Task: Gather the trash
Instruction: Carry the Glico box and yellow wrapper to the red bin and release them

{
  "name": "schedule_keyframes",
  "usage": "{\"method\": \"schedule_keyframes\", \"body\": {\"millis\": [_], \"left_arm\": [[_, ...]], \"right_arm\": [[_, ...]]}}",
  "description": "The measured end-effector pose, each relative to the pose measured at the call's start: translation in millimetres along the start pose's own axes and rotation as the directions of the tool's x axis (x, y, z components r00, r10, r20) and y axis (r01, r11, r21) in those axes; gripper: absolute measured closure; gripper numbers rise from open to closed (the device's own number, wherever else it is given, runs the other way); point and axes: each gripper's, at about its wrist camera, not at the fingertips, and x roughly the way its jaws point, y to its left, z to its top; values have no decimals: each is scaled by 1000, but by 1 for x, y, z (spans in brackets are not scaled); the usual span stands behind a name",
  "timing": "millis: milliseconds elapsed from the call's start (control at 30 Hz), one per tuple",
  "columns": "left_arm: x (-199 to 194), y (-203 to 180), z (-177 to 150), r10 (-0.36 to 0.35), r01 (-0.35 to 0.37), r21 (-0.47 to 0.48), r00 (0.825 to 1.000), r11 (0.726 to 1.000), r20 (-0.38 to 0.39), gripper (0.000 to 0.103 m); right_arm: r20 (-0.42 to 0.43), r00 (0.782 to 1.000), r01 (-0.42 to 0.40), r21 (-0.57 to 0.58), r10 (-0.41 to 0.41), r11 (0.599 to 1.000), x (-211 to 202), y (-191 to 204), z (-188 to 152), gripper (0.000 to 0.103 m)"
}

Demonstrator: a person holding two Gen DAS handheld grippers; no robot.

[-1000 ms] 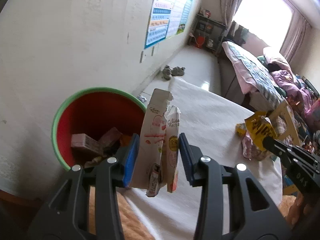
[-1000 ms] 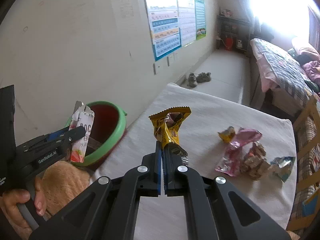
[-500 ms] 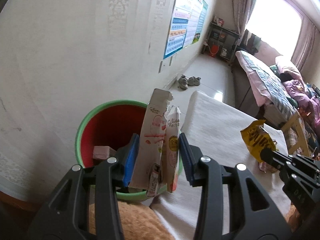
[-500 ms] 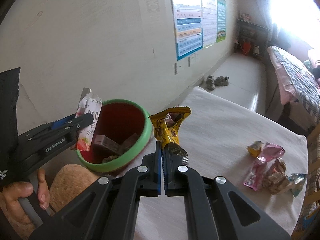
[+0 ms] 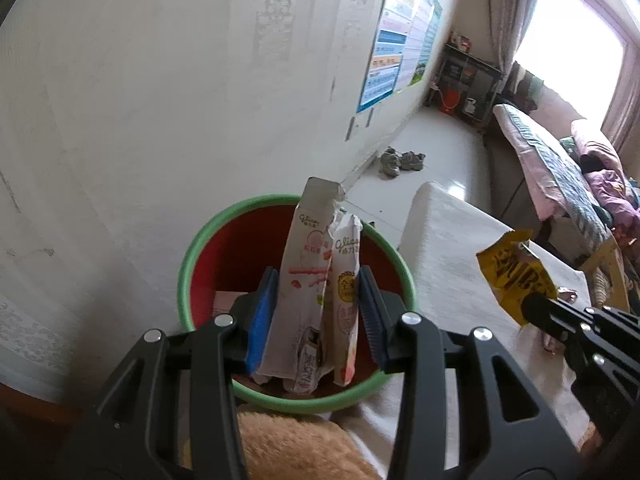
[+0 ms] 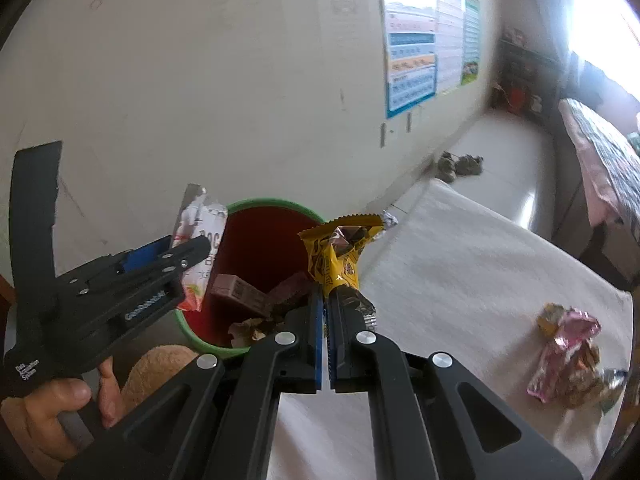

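My left gripper (image 5: 318,300) is shut on a white Glico snack box (image 5: 308,280), torn open at the top, and holds it upright over the red bin with a green rim (image 5: 192,256). The box also shows in the right wrist view (image 6: 198,236). My right gripper (image 6: 326,304) is shut on a yellow wrapper (image 6: 336,256) and holds it at the near right edge of the bin (image 6: 256,204). The bin holds brown boxes (image 6: 236,292) and crumpled paper.
A table under a white cloth (image 6: 460,280) lies to the right of the bin. A heap of pink and gold wrappers (image 6: 568,352) lies on it at the right. A wall with posters (image 6: 412,76) stands behind the bin. A bed (image 5: 560,168) is far right.
Both grippers have moved left toward the bin with their loads. The Glico box is now over the bin's opening and the yellow wrapper has reached its rim.
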Motion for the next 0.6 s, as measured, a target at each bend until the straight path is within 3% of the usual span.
{"method": "schedule_keyframes", "body": {"millis": [267,600], "left_arm": [[17,18,1,18,-19,-28,999,999,-36,64],[32,36,10,79,-81,-31,995,996,-56,64]], "right_arm": [[-35,999,-27,-49,25,998,32,19,8,100],[-36,995,-90,-15,90,996,57,20,32,99]]}}
